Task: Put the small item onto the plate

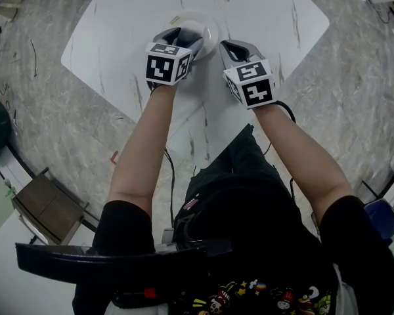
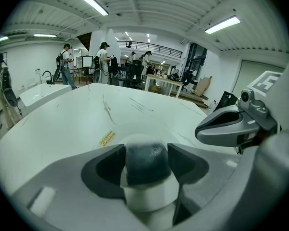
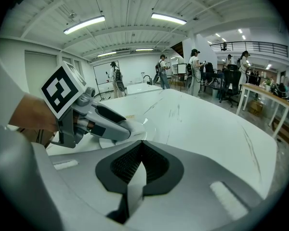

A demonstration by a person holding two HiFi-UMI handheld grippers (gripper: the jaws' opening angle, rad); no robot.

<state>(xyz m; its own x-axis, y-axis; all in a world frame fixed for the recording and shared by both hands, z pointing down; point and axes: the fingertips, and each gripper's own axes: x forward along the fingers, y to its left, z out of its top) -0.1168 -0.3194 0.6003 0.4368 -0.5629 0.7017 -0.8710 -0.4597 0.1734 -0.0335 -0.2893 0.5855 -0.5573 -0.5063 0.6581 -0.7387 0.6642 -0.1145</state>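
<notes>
My left gripper hangs over the white plate near the middle of the white table. It is shut on the small item, a short cylinder with a dark top and a white lower part, held upright between the jaws. The plate's pale rim shows just past the item. My right gripper is just right of the plate, shut with nothing in it; its tip shows beside the left one. The right gripper view shows the left gripper over the plate.
A small yellow sticker lies on the table behind the plate. The table's corners drop off to a grey floor. A brown stool or box stands at the lower left. People stand far off in the room.
</notes>
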